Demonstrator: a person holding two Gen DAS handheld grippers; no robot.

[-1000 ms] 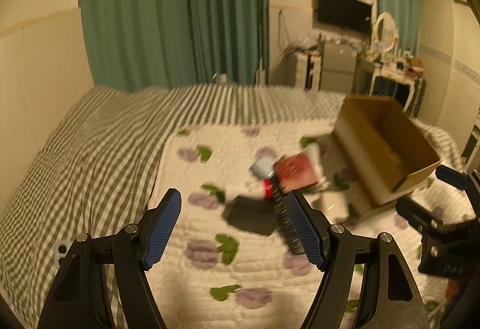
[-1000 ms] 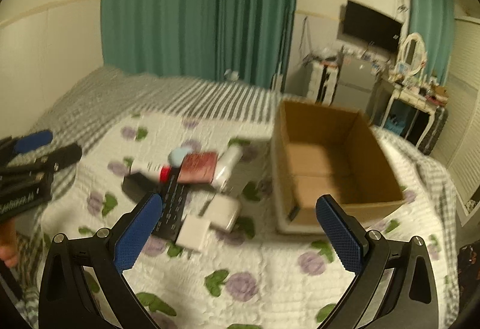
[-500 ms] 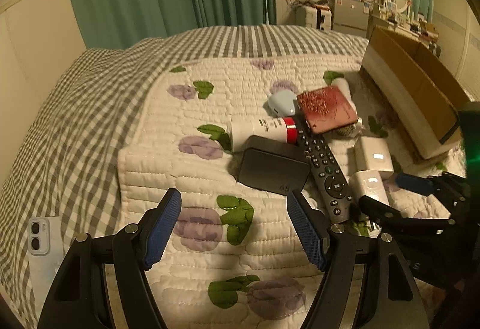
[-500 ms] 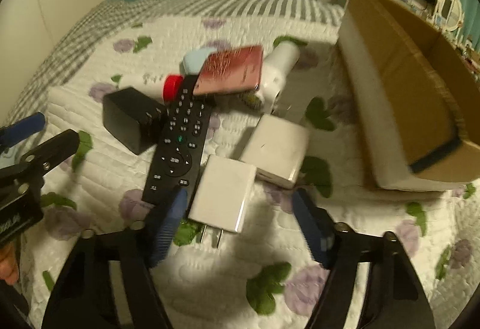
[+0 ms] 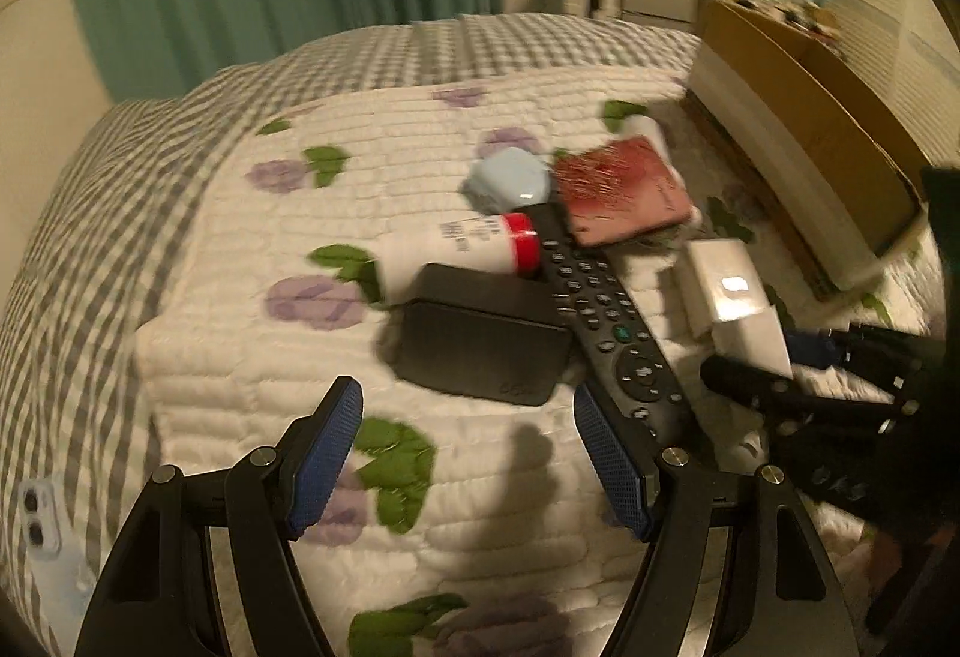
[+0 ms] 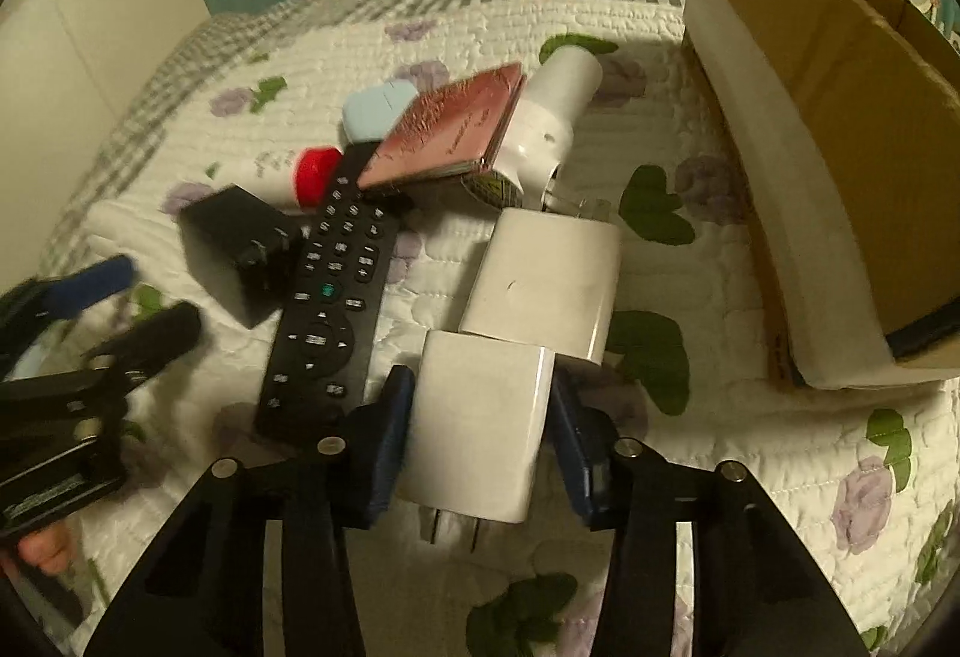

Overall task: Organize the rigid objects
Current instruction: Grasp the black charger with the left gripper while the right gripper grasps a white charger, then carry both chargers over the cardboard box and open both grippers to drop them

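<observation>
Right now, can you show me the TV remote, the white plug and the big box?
TV remote (image 6: 327, 291), right wrist view, green button.
White plug (image 6: 480, 417), right wrist view, flat top face.
Big box (image 6: 840, 129), right wrist view, inner wall.

Two low, close views, shared remote (image 5: 606, 321)

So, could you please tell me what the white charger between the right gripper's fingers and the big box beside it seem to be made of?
The white charger looks like smooth, slightly glossy hard plastic: even white faces, rounded edges, soft highlights, with metal-looking prongs at its near end. The box appears to be corrugated cardboard: matte brown inner walls, thin raw edges; its outer side looks white, perhaps printed or papered.
</observation>
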